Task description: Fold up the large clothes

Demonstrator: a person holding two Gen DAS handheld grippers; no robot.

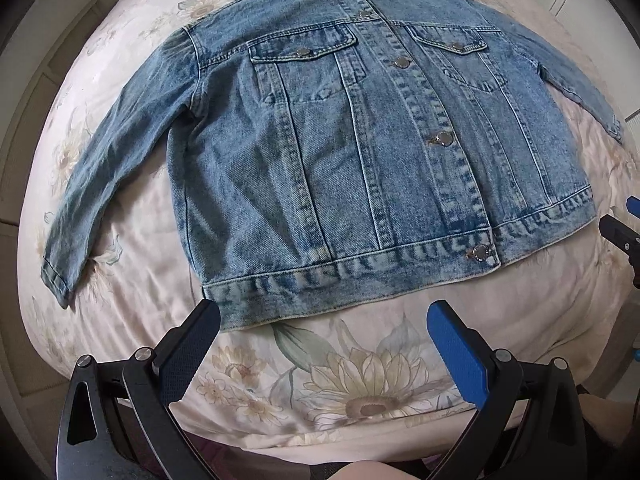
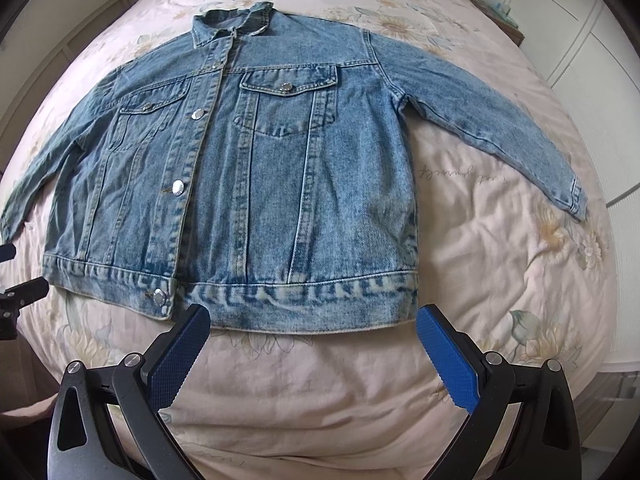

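Observation:
A blue denim jacket [image 1: 360,140] lies flat and buttoned on the bed, front up, collar far, both sleeves spread out to the sides. It also shows in the right wrist view [image 2: 260,184]. My left gripper [image 1: 324,316] is open and empty, just short of the jacket's hem near its left part. My right gripper [image 2: 312,318] is open and empty, just short of the hem near its right part. The right gripper also shows at the right edge of the left wrist view [image 1: 624,236], and the left gripper at the left edge of the right wrist view [image 2: 16,292].
The bed has a pale pink floral cover [image 1: 360,384], seen also in the right wrist view [image 2: 500,264]. White cupboard doors [image 2: 580,40] stand to the right of the bed. A pale wall [image 1: 24,120] runs along the left side.

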